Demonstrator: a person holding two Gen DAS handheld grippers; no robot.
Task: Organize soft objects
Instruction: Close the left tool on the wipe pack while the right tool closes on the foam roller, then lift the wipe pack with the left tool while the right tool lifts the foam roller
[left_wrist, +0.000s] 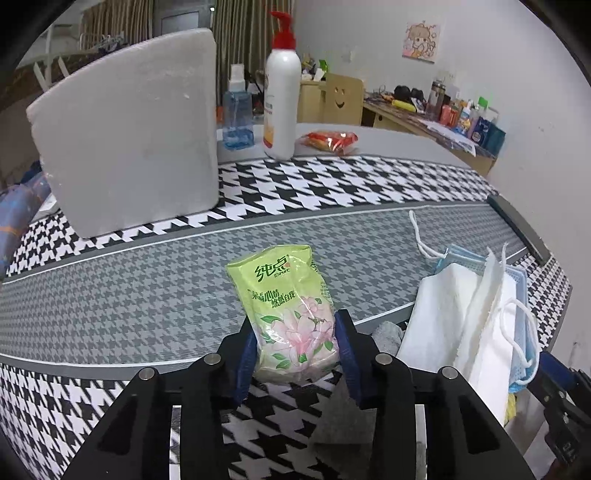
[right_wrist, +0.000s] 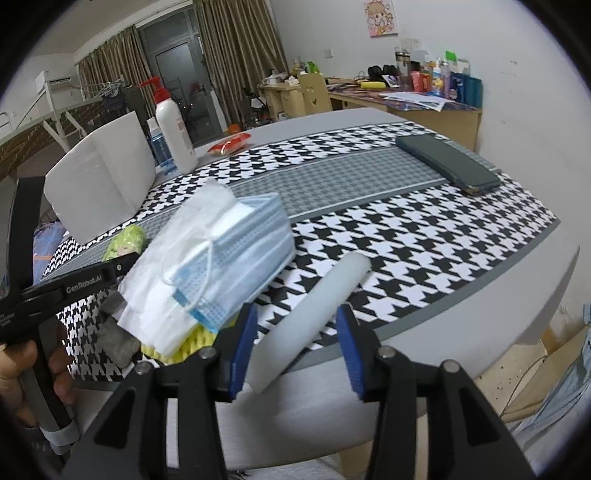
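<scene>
Two hand-held grippers: left (left_wrist: 295, 347) clasps the tissue pack (left_wrist: 288, 310); right (right_wrist: 295, 343) gapes around a white roll (right_wrist: 314, 314).

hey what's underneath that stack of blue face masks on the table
White tissue sheets lie under the blue face masks, with something yellow and a grey cloth below. What the yellow thing is stays covered.

Left wrist view: tissue pack (left_wrist: 286, 314) at centre on the table (left_wrist: 388, 138); foam block (left_wrist: 129, 129) upper left; mask pile (left_wrist: 480, 314) lower right.
</scene>
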